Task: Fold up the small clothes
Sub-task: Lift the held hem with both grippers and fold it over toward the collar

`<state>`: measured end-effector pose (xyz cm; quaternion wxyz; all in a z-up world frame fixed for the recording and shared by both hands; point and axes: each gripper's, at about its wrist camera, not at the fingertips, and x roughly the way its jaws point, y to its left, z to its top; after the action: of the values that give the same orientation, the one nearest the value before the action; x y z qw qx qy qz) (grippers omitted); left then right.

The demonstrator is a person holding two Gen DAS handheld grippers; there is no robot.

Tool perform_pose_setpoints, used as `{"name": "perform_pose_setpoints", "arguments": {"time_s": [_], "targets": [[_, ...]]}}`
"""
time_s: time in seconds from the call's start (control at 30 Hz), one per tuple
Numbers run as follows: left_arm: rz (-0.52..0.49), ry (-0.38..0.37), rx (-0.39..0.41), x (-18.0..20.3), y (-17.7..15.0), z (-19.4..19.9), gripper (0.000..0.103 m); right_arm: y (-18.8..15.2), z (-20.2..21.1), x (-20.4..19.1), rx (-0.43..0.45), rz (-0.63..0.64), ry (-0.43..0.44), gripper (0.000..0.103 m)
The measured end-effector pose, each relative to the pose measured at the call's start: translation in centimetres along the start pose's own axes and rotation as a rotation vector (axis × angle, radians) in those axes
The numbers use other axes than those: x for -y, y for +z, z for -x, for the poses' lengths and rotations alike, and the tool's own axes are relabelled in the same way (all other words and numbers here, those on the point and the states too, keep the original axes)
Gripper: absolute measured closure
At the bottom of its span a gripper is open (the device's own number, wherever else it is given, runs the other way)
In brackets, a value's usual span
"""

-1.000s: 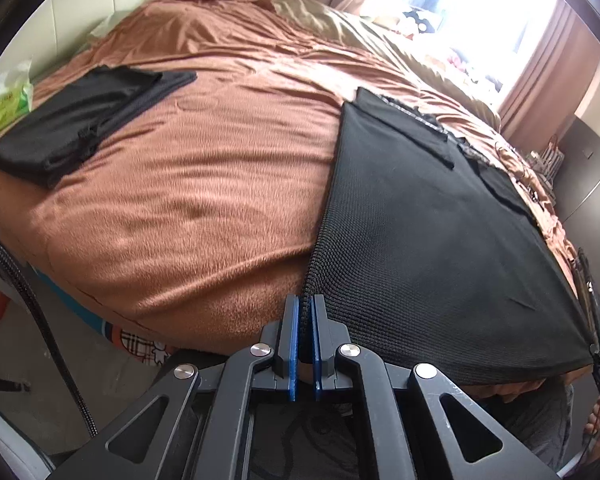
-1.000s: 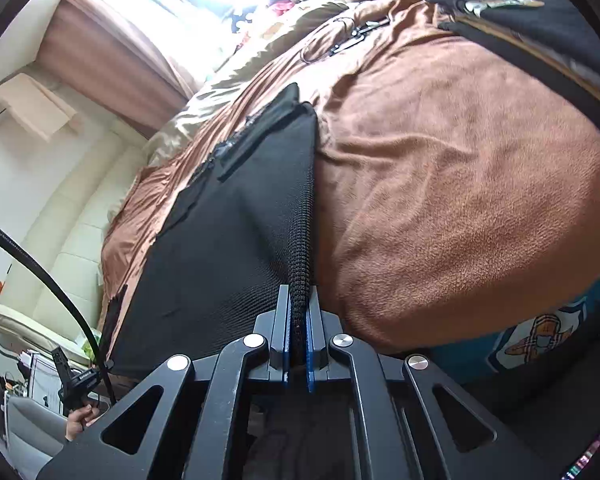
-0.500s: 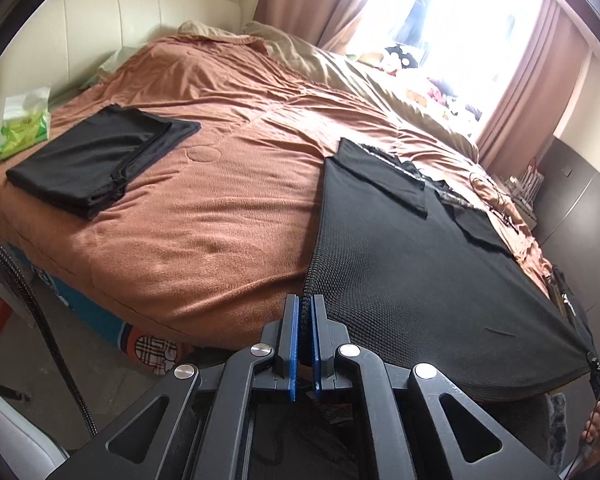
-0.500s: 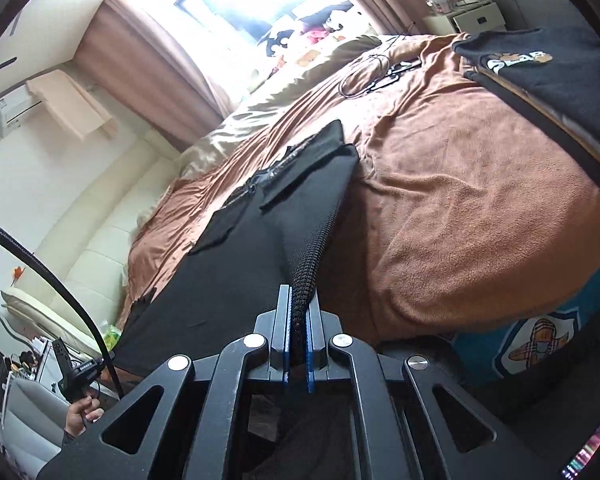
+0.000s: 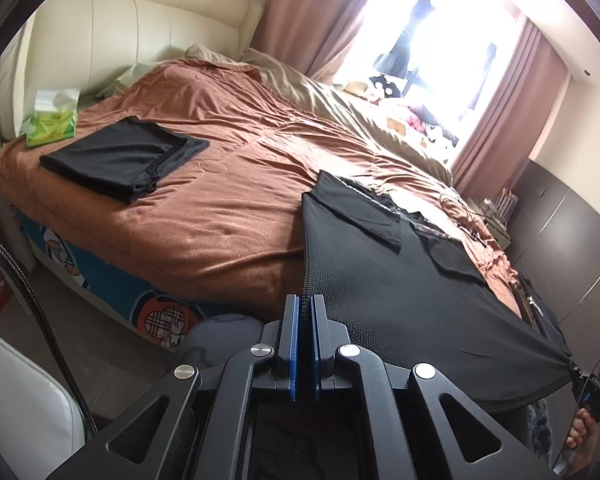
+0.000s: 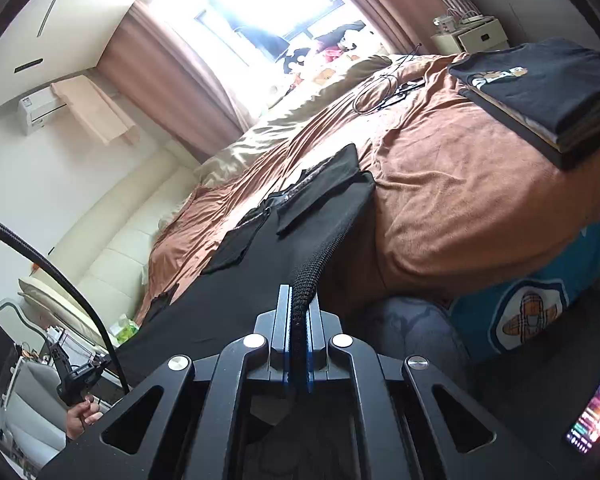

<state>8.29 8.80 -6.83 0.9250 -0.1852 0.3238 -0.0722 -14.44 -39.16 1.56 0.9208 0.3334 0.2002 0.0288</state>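
Observation:
A black knit garment (image 5: 400, 280) stretches from the brown bed cover toward me, its far end with two flaps resting on the bed. My left gripper (image 5: 305, 304) is shut on one near corner of its ribbed hem. My right gripper (image 6: 299, 296) is shut on the other near corner, where the ribbed edge (image 6: 320, 256) bunches into the jaws. The same garment (image 6: 236, 280) spans left in the right wrist view, toward the other gripper (image 6: 76, 376) held by a hand. The near hem hangs in the air past the bed's edge.
A folded black garment (image 5: 124, 158) and a green tissue pack (image 5: 52, 124) lie at the bed's left. A stack of folded black clothes (image 6: 548, 92) sits at the bed's right, near a cable (image 6: 380, 88). A lit phone (image 6: 596, 412) lies low right. Beige pillows line the window side.
Both grippers have pulled back and up from the bed, still shut on the hem. The garment's near part has lifted off the bed and now stretches taut in the air.

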Motion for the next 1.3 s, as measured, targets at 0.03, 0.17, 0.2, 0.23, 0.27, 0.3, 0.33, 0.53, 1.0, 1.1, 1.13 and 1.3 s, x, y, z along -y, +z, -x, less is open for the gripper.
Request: {"name": "perform_pose_setpoints", "arguments": {"time_s": [0.03, 0.17, 0.2, 0.23, 0.27, 0.3, 0.33, 0.53, 1.0, 1.1, 1.13, 1.3], "targets": [[-0.001, -0.001, 0.003, 0.0, -0.4, 0.6, 0.098, -0.4, 0.5, 0.0, 0.0, 0.001, 0.001, 0.101], [0.006, -0.007, 0.013, -0.2, -1.8, 2.6, 0.098, -1.8, 2.1, -0.4, -0.001, 0.015, 0.003, 0.101], [0.007, -0.008, 0.016, -0.2, -2.1, 3.0, 0.098, -2.0, 2.5, -0.4, -0.001, 0.019, 0.004, 0.101], [0.008, -0.009, 0.019, -0.3, -2.4, 3.4, 0.098, -2.4, 2.9, -0.5, -0.001, 0.024, 0.005, 0.101], [0.01, -0.012, 0.021, -0.4, -2.8, 3.8, 0.098, -2.6, 3.1, -0.6, -0.002, 0.027, 0.003, 0.101], [0.013, -0.015, 0.023, -0.5, -3.1, 4.2, 0.098, -2.8, 3.3, -0.6, -0.003, 0.03, -0.001, 0.101], [0.016, -0.018, 0.024, -0.6, -3.4, 4.6, 0.098, -3.0, 3.5, -0.6, -0.003, 0.032, -0.005, 0.101], [0.069, -0.074, 0.041, -1.5, -4.9, 6.7, 0.098, -3.9, 4.8, -0.1, 0.018, 0.026, -0.003, 0.101], [0.088, -0.064, 0.067, -1.4, -3.1, 4.8, 0.098, -2.6, 3.2, 1.1, 0.027, 0.004, -0.011, 0.101], [0.088, -0.065, 0.072, -1.0, -1.9, 3.7, 0.098, -1.5, 2.1, 1.2, 0.022, 0.001, -0.013, 0.101], [0.088, -0.066, 0.075, -0.8, -1.5, 3.3, 0.098, -1.0, 1.6, 1.2, 0.017, 0.0, -0.013, 0.101], [0.073, -0.059, 0.083, 0.2, 1.3, 0.8, 0.098, 1.8, -1.1, 1.3, 0.011, -0.012, -0.004, 0.101]]}}
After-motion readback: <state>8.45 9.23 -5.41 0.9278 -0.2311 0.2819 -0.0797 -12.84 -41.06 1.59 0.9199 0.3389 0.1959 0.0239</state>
